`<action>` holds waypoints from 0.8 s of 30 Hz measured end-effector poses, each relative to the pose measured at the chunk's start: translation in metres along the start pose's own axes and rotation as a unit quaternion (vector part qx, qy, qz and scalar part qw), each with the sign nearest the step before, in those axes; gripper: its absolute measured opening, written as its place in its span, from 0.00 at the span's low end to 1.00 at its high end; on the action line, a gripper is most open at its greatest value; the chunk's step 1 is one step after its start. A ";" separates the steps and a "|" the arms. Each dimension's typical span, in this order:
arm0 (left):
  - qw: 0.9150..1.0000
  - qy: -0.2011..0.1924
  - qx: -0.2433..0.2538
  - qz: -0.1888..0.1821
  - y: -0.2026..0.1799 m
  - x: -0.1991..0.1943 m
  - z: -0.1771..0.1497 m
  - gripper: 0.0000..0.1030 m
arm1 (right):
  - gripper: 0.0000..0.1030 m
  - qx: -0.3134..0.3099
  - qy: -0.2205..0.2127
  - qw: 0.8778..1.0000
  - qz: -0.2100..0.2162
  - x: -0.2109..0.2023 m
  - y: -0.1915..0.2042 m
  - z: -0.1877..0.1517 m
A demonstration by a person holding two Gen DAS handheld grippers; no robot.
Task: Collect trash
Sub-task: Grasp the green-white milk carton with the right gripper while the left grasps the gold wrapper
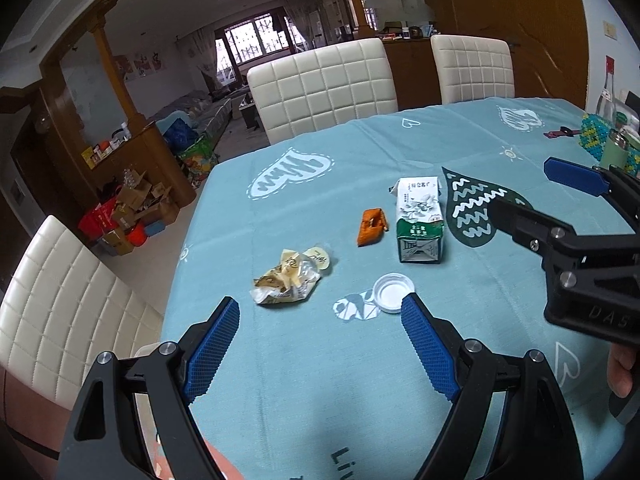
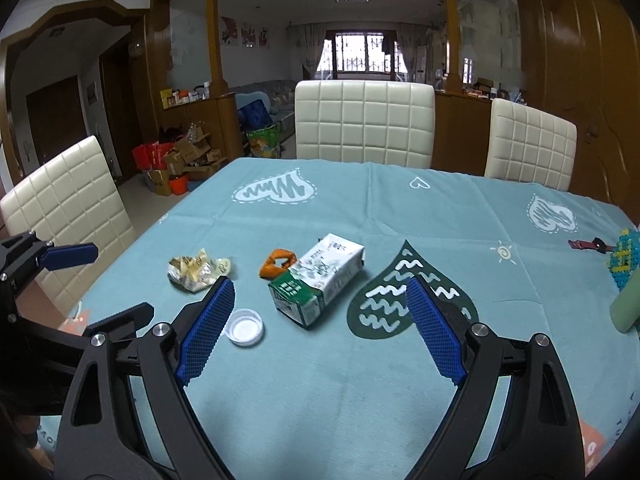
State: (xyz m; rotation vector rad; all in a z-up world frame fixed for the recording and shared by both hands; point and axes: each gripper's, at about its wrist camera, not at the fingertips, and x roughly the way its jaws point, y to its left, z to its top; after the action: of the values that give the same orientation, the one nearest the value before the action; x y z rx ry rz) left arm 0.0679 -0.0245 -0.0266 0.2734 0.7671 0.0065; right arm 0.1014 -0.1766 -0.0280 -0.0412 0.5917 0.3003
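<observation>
On the blue tablecloth lie a crumpled yellow-white wrapper [image 1: 287, 278] [image 2: 196, 269], an orange wrapper [image 1: 373, 227] [image 2: 277, 263], a green-and-white milk carton [image 1: 420, 220] [image 2: 318, 282] on its side, and a white plastic lid [image 1: 393, 293] [image 2: 245, 327]. My left gripper [image 1: 320, 312] is open and empty, above the cloth just short of the wrapper and lid. My right gripper [image 2: 320, 292] is open and empty, with the carton ahead between its fingers; it also shows in the left wrist view [image 1: 524, 192].
White padded chairs [image 2: 364, 120] [image 2: 530, 142] [image 2: 64, 204] stand around the table. A beaded yellow-blue basket [image 1: 600, 136], a green cup [image 2: 628, 304] and a bottle [image 1: 606, 92] sit at the right edge. A dark red item [image 2: 588, 245] lies near them. Boxes [image 2: 180, 160] clutter the floor at left.
</observation>
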 end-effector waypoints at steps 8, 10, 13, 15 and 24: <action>1.000 -0.010 -0.001 -0.003 -0.009 0.005 0.005 0.79 | 0.85 0.011 0.030 0.999 -0.006 0.014 -0.017 -0.007; 1.000 -0.003 -0.006 -0.004 -0.007 0.011 0.004 0.79 | 0.85 0.016 0.039 0.999 -0.004 0.018 -0.019 -0.010; 1.000 0.003 -0.013 -0.008 -0.004 0.016 0.002 0.79 | 0.85 0.017 0.053 0.998 -0.003 0.026 -0.021 -0.013; 1.000 0.003 -0.017 -0.003 0.000 0.020 0.003 0.79 | 0.85 0.014 0.059 0.998 -0.006 0.030 -0.021 -0.014; 0.998 0.015 -0.065 0.018 0.039 0.039 -0.007 0.79 | 0.83 0.048 0.089 0.995 -0.016 0.044 -0.053 -0.024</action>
State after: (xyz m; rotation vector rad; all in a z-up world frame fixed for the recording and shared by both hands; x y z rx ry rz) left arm 0.0947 0.0187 -0.0485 0.1644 0.7884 0.0948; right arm 0.1387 -0.2186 -0.0751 0.0154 0.7802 0.2375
